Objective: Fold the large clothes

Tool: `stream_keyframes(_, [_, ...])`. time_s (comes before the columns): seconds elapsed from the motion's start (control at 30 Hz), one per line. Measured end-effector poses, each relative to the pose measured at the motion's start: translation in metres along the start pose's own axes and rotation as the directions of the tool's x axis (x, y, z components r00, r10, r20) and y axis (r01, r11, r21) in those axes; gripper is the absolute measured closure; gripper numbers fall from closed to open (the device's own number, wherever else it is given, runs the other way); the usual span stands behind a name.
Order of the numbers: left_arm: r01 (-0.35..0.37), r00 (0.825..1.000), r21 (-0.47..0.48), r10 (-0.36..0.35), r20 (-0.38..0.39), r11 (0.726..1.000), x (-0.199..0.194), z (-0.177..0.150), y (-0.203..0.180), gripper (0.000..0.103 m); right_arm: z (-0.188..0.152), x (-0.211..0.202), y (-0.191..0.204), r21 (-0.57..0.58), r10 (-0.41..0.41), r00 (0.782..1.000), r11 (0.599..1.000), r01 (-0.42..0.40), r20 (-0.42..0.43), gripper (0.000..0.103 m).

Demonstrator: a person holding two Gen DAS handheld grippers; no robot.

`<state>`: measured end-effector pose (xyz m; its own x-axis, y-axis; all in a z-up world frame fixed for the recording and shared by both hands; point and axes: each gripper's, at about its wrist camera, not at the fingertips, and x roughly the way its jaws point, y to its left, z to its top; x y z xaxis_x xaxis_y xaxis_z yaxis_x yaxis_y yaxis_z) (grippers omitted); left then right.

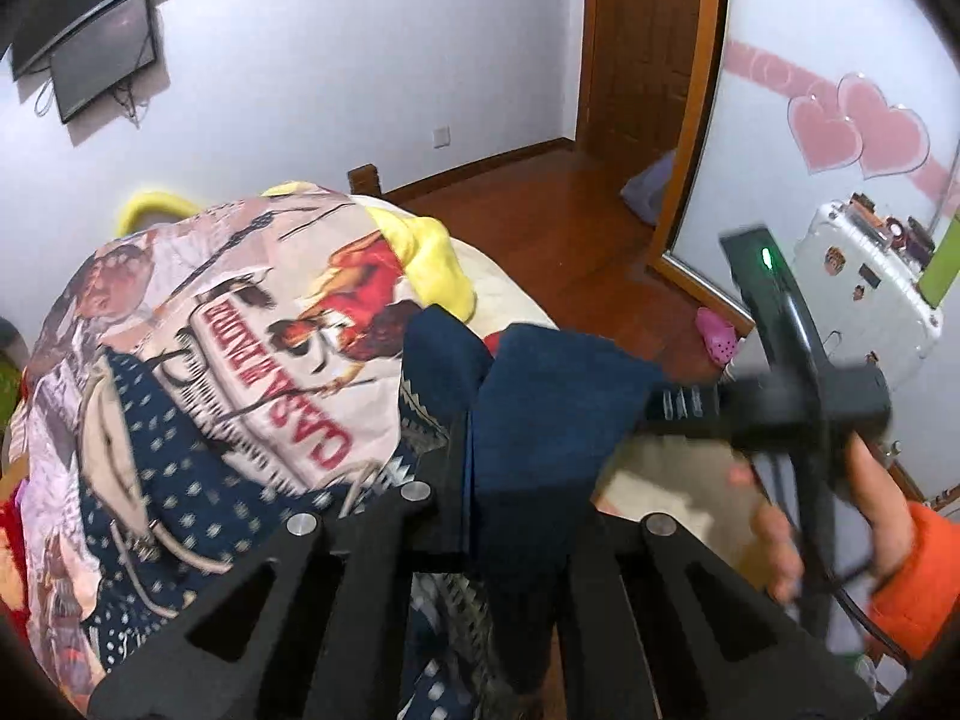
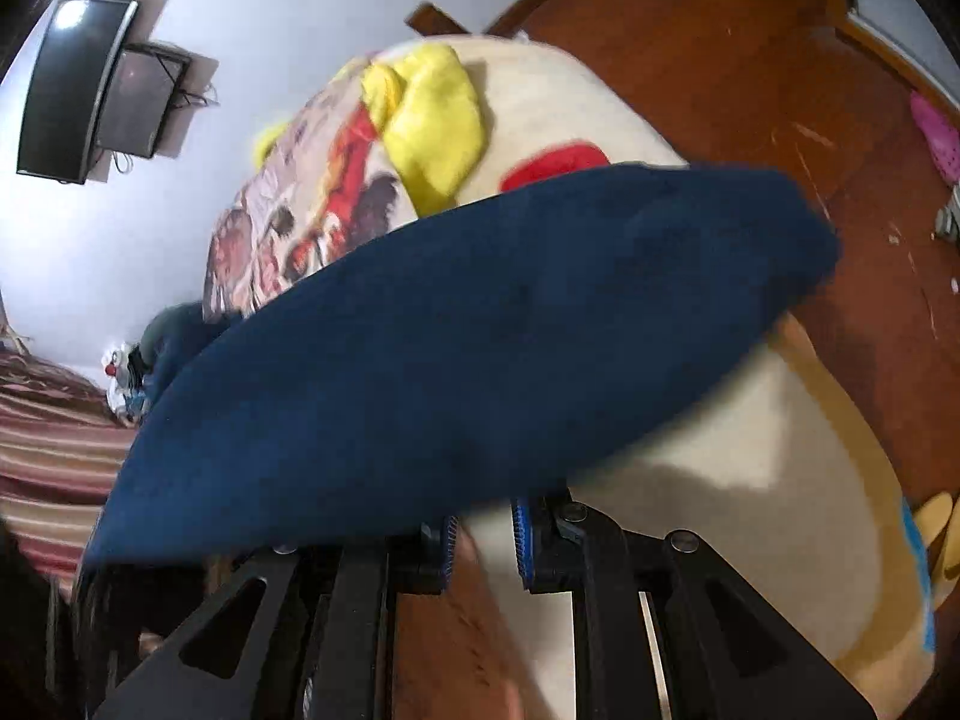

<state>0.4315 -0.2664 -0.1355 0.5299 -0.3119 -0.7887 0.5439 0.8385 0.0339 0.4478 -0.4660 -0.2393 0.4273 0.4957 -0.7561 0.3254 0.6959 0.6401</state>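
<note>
Pale walls [image 1: 312, 60] carry two dark wall-mounted screens [image 1: 102, 54]. The floor [image 1: 540, 222] is reddish wood, with a wooden door [image 1: 642, 42] and a white suitcase [image 1: 864, 294] beyond the bed's far corner.

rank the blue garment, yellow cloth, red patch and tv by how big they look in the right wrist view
1. blue garment, though nearness to the camera inflates it
2. yellow cloth
3. tv, close to the yellow cloth, so unsure
4. red patch
</note>
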Motion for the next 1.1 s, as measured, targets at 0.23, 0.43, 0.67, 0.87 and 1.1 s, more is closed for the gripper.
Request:
stream_keyframes(0.23, [-0.014,0.995,-0.039,0.011,-0.099,0.999,-0.012,-0.051,0.036,0.099,0.008,-0.018,0.052,-0.019,0.104,0.976,0.995,-0.102,0.191,0.091])
stream_keyframes(0.43, [0.006,0.983,-0.173,-0.037,-0.179,0.985,-0.024,-0.103,0.087,0.089,-0.009,0.0,0.126,-0.167,0.212,0.975,0.966,-0.198,0.07,0.091])
stream_keyframes(0.67, [-0.051,0.971,-0.325,-0.029,-0.237,0.944,-0.057,-0.173,0.16,0.063,-0.09,0.091,0.189,-0.332,0.093,0.96,0.926,-0.181,-0.262,0.091])
stream_keyframes(0.87, [-0.062,0.964,-0.366,-0.04,-0.264,0.928,-0.068,-0.197,0.185,0.047,-0.143,0.141,0.201,-0.482,-0.11,0.92,0.871,-0.093,-0.376,0.091])
stream_keyframes(1.1, [-0.018,0.957,-0.264,-0.06,-0.283,0.964,-0.069,-0.203,0.163,0.045,-0.164,0.109,0.22,-0.703,-0.219,0.953,0.711,0.009,-0.209,0.091])
